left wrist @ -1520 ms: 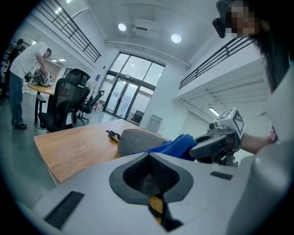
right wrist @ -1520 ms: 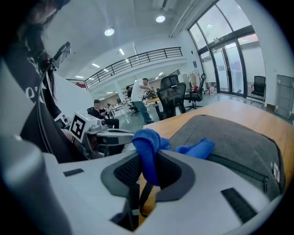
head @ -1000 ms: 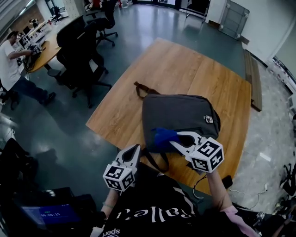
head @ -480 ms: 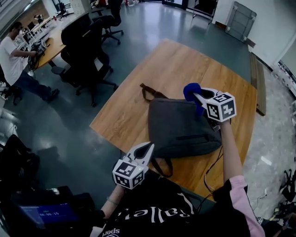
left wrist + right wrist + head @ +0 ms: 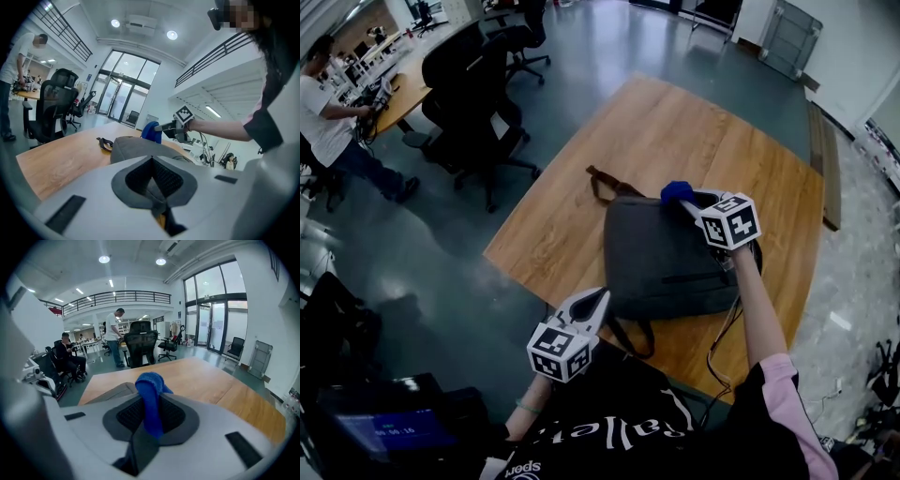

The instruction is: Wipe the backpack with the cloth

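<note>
Wooden table [image 5: 675, 131] on a grey-green floor [image 5: 609, 47], bearing the backpack [image 5: 661, 258], which lies flat toward the table's 6 o'clock edge with its brown strap [image 5: 605, 180] at 11 o'clock. Here the right arm reaches out straight across the backpack, and the right gripper [image 5: 686, 204] has its jaws closed on the blue cloth [image 5: 677, 192]. A fold of the cloth stands up between the pads. It is held at the backpack's 12 o'clock edge; whether it touches the fabric cannot be told. At the backpack's 7 o'clock the left gripper [image 5: 598, 298] is held close to the body, off the table's edge, pointing toward 1 o'clock, its jaws pressed together with nothing between them. Compared with one second ago, the cloth has gone from the backpack's 6 o'clock edge to its 12 o'clock edge; compared with half a second ago, it sits slightly nearer the backpack. The left gripper has hardly moved. Black chairs [image 5: 473, 84] stand at the table's 10 o'clock; a person [image 5: 328, 122] works at a desk [image 5: 398, 94] at 9 o'clock; glass doors [image 5: 213, 324] close the room beyond
</note>
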{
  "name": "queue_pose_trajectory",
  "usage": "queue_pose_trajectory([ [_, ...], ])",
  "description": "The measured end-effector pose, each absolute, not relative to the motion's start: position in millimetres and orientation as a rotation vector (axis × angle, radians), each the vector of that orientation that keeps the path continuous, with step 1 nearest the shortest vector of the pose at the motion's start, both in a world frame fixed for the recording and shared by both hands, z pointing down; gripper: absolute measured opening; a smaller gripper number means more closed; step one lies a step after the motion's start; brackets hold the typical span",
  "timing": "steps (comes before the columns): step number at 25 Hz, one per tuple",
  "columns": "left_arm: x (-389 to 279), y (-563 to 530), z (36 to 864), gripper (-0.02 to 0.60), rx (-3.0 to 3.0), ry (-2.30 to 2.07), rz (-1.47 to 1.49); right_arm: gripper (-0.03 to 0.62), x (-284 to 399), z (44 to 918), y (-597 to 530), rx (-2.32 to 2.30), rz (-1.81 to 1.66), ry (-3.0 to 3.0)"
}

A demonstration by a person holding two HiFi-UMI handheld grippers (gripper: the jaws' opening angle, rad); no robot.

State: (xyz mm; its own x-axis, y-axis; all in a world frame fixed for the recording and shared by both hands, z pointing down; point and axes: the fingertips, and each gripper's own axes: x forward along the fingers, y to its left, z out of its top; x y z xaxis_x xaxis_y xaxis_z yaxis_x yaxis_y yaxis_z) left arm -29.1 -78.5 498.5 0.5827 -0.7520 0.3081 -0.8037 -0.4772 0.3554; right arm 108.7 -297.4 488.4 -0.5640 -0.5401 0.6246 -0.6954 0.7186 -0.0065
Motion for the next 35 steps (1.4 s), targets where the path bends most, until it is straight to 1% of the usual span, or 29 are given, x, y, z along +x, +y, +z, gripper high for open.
queue_pose_trajectory([
  [14,-32,-74,501,-0.002,2.344,-1.224,0.145,0.066,109,479,-179,0.880,0.335,-2.416],
  [26,-17,-74,495,-0.002,2.370,-1.175,0.153,0.066,99,495,-64,0.882,0.492,-2.466],
  [32,4,-65,498,-0.002,2.375,-1.166,0.159,0.067,109,518,-24,0.888,0.614,-2.457],
  [35,5,-62,499,-0.002,2.373,-1.166,0.166,0.066,112,521,-21,0.891,0.629,-2.449],
])
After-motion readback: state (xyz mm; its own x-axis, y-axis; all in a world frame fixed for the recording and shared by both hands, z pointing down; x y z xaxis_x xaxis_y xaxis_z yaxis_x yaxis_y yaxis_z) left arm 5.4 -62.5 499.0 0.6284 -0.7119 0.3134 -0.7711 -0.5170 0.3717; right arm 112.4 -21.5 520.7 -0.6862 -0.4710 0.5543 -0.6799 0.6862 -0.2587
